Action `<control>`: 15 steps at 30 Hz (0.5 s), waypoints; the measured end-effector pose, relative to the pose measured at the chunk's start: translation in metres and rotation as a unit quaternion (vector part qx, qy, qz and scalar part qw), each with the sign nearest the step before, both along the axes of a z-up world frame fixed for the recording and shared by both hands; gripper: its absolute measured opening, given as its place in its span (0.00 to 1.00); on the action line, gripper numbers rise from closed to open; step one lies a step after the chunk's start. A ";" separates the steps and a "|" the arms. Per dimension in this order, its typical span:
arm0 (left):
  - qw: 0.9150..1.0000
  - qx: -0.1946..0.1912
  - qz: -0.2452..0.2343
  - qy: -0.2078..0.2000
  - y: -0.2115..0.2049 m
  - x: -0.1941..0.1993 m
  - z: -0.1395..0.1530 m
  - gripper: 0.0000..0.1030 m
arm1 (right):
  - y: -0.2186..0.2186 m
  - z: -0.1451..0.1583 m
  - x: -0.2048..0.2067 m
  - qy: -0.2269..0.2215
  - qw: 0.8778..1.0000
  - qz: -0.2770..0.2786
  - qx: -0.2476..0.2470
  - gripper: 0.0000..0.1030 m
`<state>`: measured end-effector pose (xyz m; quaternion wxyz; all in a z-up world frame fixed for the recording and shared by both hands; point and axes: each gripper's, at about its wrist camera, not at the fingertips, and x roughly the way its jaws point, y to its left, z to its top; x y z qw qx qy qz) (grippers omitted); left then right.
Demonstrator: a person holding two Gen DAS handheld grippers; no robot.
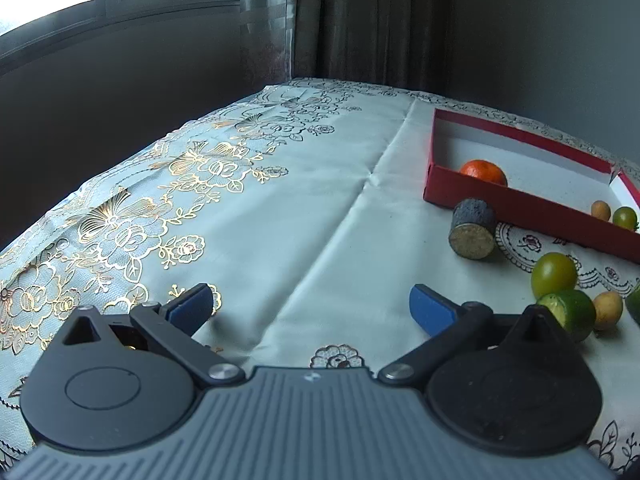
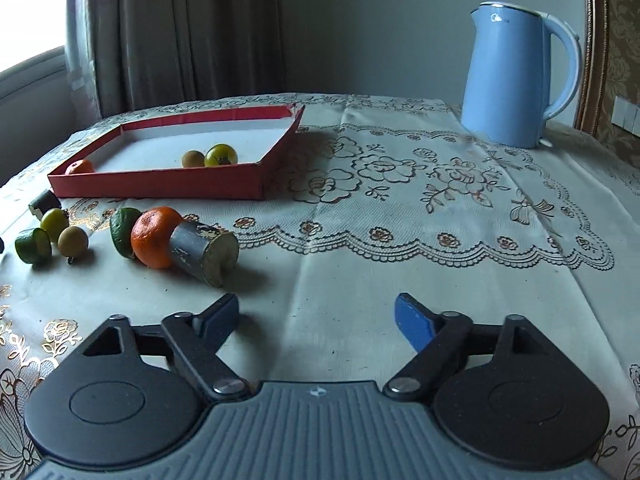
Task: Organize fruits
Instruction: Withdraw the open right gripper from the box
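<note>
Three fruits already lie in the red tray [image 2: 160, 190]: an orange [image 2: 80, 167] in its near left corner, and a small tan fruit [image 2: 193, 158] touching a green tomato [image 2: 221, 155] toward the middle. Outside, on the tablecloth [image 2: 360, 280] just in front of the tray wall, more wait in a loose row. Nearest the right gripper [image 2: 316, 320] is a dark cut cane piece [image 2: 204, 252], lying on its side and pressed against a second orange [image 2: 154, 236], which in turn touches a halved green fruit [image 2: 122, 232]. Further left sit a tan round fruit [image 2: 73, 241], a yellow-green tomato [image 2: 54, 220], a cut lime [image 2: 34, 246] and another dark piece [image 2: 45, 201] by the tray corner.

Right gripper: fingers spread wide, nothing between them, aimed at bare cloth to the right of the row. Left gripper [image 1: 312, 308]: also wide open and empty, over bare cloth, fruits off to its right.

Judgement: the next pick is likely the cane piece or the orange behind it. Those three touch, so a careless close may roll the neighbours. Best to swing left, straddle the cane piece across its round flanks, close slowly, lift straight up before carrying over the tray wall. A blue kettle [image 2: 516, 76] stands well apart, no obstacle.
</note>
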<state>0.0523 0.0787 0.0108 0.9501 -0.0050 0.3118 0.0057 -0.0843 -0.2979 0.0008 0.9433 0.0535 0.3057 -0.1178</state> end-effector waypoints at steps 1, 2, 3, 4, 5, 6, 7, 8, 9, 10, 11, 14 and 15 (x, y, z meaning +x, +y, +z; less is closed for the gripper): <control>1.000 0.003 0.001 -0.007 -0.001 -0.002 0.001 1.00 | 0.001 -0.001 0.000 0.004 1.000 -0.001 -0.002 0.90; 1.000 0.008 -0.003 -0.016 -0.004 -0.005 0.003 1.00 | 0.000 -0.002 0.002 0.011 1.000 -0.002 -0.001 0.91; 0.999 0.015 -0.008 -0.027 -0.007 -0.009 0.005 1.00 | -0.001 -0.002 0.003 0.012 1.000 -0.004 0.001 0.92; 0.999 0.024 -0.014 -0.036 -0.013 -0.014 0.007 1.00 | -0.002 -0.002 0.002 0.011 1.000 -0.004 0.005 0.92; 0.999 0.028 -0.023 -0.038 -0.019 -0.018 0.008 1.00 | -0.002 -0.002 0.002 0.010 1.000 -0.004 0.007 0.93; 0.998 0.030 -0.036 -0.038 -0.026 -0.022 0.010 1.00 | -0.002 -0.002 0.002 0.010 1.000 -0.004 0.006 0.93; 0.998 0.031 -0.049 -0.041 -0.034 -0.026 0.012 1.00 | -0.001 -0.002 0.003 0.012 1.000 -0.004 0.004 0.93; 0.997 0.035 -0.060 -0.046 -0.045 -0.031 0.014 1.00 | -0.001 -0.002 0.003 0.013 1.000 -0.004 0.003 0.93; 0.996 0.039 -0.067 -0.050 -0.053 -0.035 0.016 1.00 | -0.001 -0.002 0.004 0.014 1.000 -0.004 0.001 0.93; 0.995 0.041 -0.076 -0.053 -0.063 -0.038 0.018 1.00 | -0.001 -0.002 0.004 0.015 1.000 -0.004 0.000 0.93; 0.994 0.040 -0.085 -0.055 -0.072 -0.041 0.020 1.00 | -0.001 -0.002 0.004 0.015 1.000 -0.003 0.001 0.93; 0.991 0.044 -0.110 -0.057 -0.097 -0.046 0.023 1.00 | -0.001 -0.002 0.004 0.014 1.000 -0.003 0.003 0.93; 0.991 0.052 -0.111 -0.056 -0.104 -0.046 0.022 1.00 | -0.001 -0.002 0.004 0.014 1.000 -0.002 0.003 0.93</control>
